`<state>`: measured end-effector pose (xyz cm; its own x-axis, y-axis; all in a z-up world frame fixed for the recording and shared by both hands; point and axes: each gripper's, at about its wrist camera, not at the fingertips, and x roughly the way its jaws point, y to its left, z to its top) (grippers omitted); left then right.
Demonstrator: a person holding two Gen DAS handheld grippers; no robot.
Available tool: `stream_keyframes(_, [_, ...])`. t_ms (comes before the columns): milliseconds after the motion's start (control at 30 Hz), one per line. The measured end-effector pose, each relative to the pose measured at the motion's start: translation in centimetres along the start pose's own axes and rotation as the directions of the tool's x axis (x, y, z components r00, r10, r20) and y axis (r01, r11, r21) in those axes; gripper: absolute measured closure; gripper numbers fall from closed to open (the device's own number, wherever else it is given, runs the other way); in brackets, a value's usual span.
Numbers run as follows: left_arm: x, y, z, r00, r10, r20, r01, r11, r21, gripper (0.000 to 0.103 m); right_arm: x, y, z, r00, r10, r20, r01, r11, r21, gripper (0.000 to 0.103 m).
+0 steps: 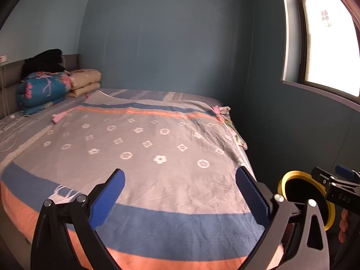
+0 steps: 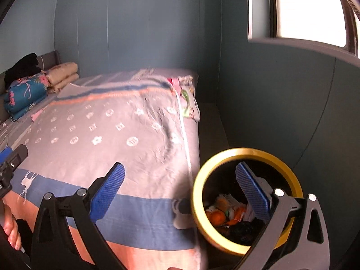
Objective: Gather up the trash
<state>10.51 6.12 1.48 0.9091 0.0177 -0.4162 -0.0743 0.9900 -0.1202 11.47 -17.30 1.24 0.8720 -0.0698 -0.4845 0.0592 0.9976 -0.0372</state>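
A black bin with a yellow rim (image 2: 245,151) stands on the floor at the bed's right corner. It holds trash (image 2: 219,216): orange peel, paper scraps and something dark. My right gripper (image 2: 180,191) is open and holds nothing; its right finger hangs over the bin's mouth and its left finger over the bedsheet. My left gripper (image 1: 181,191) is open and holds nothing above the foot of the bed. In the left wrist view the bin's rim (image 1: 292,172) shows at the right. A small pink scrap (image 1: 59,115) lies on the far left of the sheet.
The bed (image 1: 146,139) has a grey, blue and orange patterned sheet. Folded quilts (image 1: 42,90) are stacked at its head. Floral cloth (image 2: 187,103) hangs at the far right edge. Blue walls and a window (image 1: 326,45) close in the right side. A hand (image 2: 11,231) shows at the lower left.
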Motion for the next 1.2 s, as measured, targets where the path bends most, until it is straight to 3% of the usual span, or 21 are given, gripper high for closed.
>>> stream_keyframes(433, [-5.2,0.0,-2.6,0.999,0.029,0.027,-0.028,0.999,-0.045,0.008,-5.5,2.1,-1.1,0.996,-0.015,0.09,0.009,0.998,0.068,0.008])
stream_keyframes(600, [-6.0,-0.8,-3.3,0.999,0.031,0.034,-0.029,0.999,-0.038,0.008,-5.5,1.4,-1.5,0.998,0.004,0.057,-0.009,0.996,0.086,0.008])
stream_keyframes(1200, [-6.1,-1.8,-3.9,1.0,0.014,0.026,-0.014,1.0,-0.022,0.008,-5.7,1.0,-2.5,0.995,-0.021,0.092,0.011,0.995,0.103,0.008])
